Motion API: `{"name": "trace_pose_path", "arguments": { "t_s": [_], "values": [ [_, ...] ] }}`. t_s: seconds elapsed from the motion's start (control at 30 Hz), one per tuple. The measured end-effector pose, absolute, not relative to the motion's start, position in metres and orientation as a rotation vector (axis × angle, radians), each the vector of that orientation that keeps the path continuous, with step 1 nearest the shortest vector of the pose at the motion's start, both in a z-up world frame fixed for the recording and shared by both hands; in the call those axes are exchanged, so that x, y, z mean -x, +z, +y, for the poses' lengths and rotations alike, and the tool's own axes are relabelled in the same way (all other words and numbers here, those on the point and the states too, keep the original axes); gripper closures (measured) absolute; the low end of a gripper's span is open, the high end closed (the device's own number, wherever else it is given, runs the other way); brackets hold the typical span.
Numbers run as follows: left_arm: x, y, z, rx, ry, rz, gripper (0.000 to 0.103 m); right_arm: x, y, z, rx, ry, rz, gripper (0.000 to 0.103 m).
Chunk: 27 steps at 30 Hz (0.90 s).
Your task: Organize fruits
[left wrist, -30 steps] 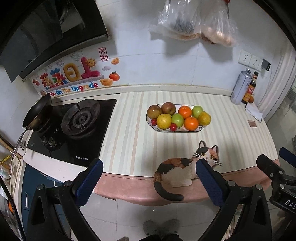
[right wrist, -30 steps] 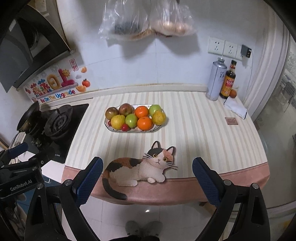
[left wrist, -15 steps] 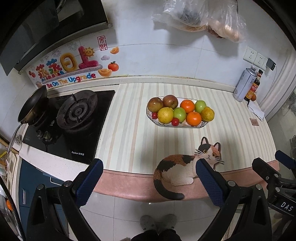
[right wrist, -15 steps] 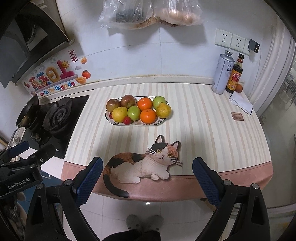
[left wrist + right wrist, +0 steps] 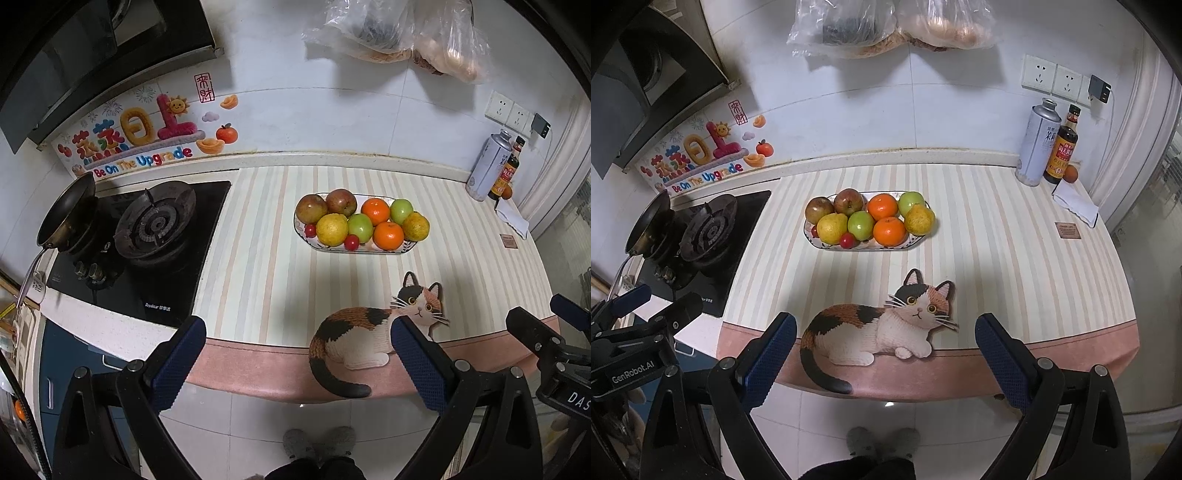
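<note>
An oval white plate [image 5: 406, 248] [image 5: 916, 242] sits mid-counter, filled with fruit: two reddish apples [image 5: 340, 201] [image 5: 849, 201], two oranges [image 5: 388, 235] [image 5: 889, 230], two green apples [image 5: 360, 227] [image 5: 861, 225], yellow pears [image 5: 331, 229] [image 5: 919, 219] and small red tomatoes [image 5: 351, 242] [image 5: 847, 240]. My left gripper [image 5: 297, 349] hangs open before the counter's front edge, well short of the plate. My right gripper [image 5: 885, 345] is also open and empty, over a cat-shaped mat [image 5: 369, 332] [image 5: 879, 326] at the counter's front.
A gas stove [image 5: 155, 225] [image 5: 705, 230] with a dark pan [image 5: 66, 212] lies to the left. A metal can [image 5: 1036, 146], a sauce bottle [image 5: 1062, 147] and a folded cloth [image 5: 1075, 203] stand at the back right. Plastic bags [image 5: 886, 26] hang on the wall. A person's feet [image 5: 882, 441] show on the tiled floor.
Both grippers have shifted slightly, so the counter and fruit plate sit a little differently in view. The jaws stay open and nothing was picked up.
</note>
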<state>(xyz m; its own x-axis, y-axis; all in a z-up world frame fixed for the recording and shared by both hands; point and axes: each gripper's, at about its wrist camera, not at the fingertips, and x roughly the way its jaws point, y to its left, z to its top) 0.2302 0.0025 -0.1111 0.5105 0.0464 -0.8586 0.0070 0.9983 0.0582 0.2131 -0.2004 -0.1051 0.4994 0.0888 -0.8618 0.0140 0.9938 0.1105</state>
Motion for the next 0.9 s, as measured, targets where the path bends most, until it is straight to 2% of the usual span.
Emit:
{"name": "trace_pose_path", "arguments": {
  "t_s": [0.9],
  "values": [
    [-0.2247, -0.1063, 0.0023, -0.034, 0.022, 1.031, 0.001, -0.2167, -0.1057, -0.1996, -0.104, 0.054, 1.057, 0.004]
  ]
}}
